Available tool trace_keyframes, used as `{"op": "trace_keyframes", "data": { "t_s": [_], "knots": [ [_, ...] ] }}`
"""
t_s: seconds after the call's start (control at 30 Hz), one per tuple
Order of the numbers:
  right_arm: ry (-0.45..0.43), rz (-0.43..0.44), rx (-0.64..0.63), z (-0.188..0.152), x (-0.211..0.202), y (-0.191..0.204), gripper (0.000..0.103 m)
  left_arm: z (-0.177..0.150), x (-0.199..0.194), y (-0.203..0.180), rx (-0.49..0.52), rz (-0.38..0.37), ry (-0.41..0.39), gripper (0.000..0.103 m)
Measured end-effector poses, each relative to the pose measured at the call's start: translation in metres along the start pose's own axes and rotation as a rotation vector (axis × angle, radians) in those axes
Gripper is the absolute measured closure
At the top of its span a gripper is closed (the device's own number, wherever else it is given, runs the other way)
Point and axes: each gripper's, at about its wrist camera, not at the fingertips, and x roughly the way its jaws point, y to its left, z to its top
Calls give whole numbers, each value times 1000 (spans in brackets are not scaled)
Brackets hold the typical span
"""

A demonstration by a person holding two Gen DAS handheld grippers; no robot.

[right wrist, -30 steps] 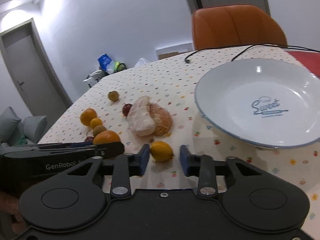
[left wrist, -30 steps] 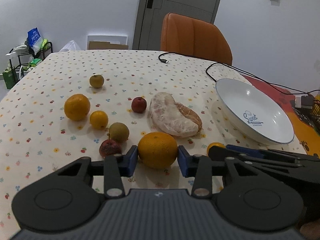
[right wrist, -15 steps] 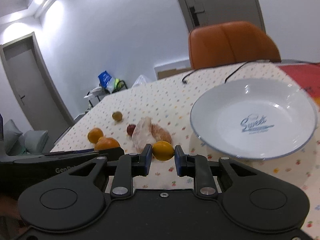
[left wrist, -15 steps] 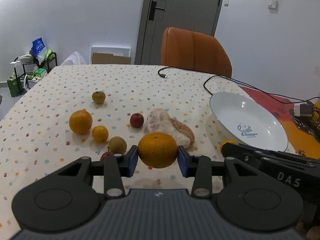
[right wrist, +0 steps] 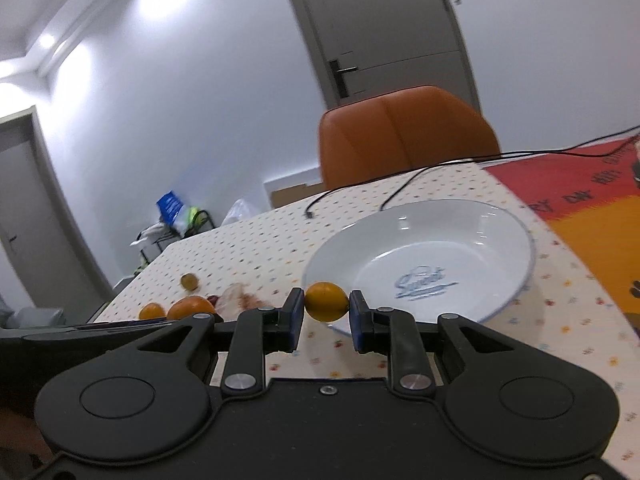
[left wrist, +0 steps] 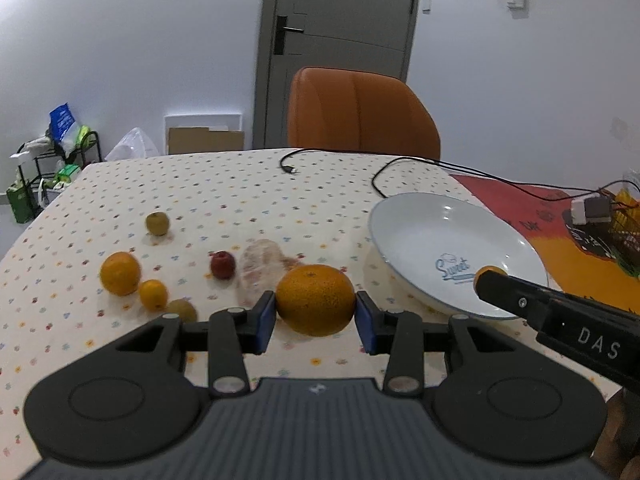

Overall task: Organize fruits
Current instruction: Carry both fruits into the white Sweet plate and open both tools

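Fruits lie scattered on your dotted cream tablecloth [left wrist: 224, 184]: a smaller round orange [left wrist: 120, 273], a tiny orange citrus [left wrist: 153, 294], a brownish-green fruit [left wrist: 157, 223], a dark red fruit [left wrist: 222, 264] and a peeled pale pomelo piece [left wrist: 260, 268], all left of the white shallow plate with blue lettering [left wrist: 416, 224]. Your left gripper [left wrist: 315, 319] has its blue pads pressed against both sides of a large round orange [left wrist: 315, 299], held above the cloth. Your right gripper [right wrist: 326, 317] is clamped narrowly on a small yellow-orange citrus [right wrist: 326, 301], which sits raised at the plate's near rim. An orange leather chair [left wrist: 360, 112] stands behind the table.
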Motion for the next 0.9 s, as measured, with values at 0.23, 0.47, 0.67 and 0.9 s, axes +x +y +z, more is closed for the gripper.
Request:
{"op": "trace_keyframes", "data": {
  "t_s": [0.23,0.47,0.67,0.9],
  "knots": [
    [-20,-48,36,-2,-6,-24,80,1,6,-23,39,-14,2,62],
    [-34,-82,43,1,-6,-46,80,3,12,-44,80,-34,0,62],
    [-35,-96,56,2,-5,-58,80,8,20,-58,92,-53,2,62],
    [-19,-78,55,-2,-1,-56,78,14,28,-69,105,-65,-2,62]
  ]
}}
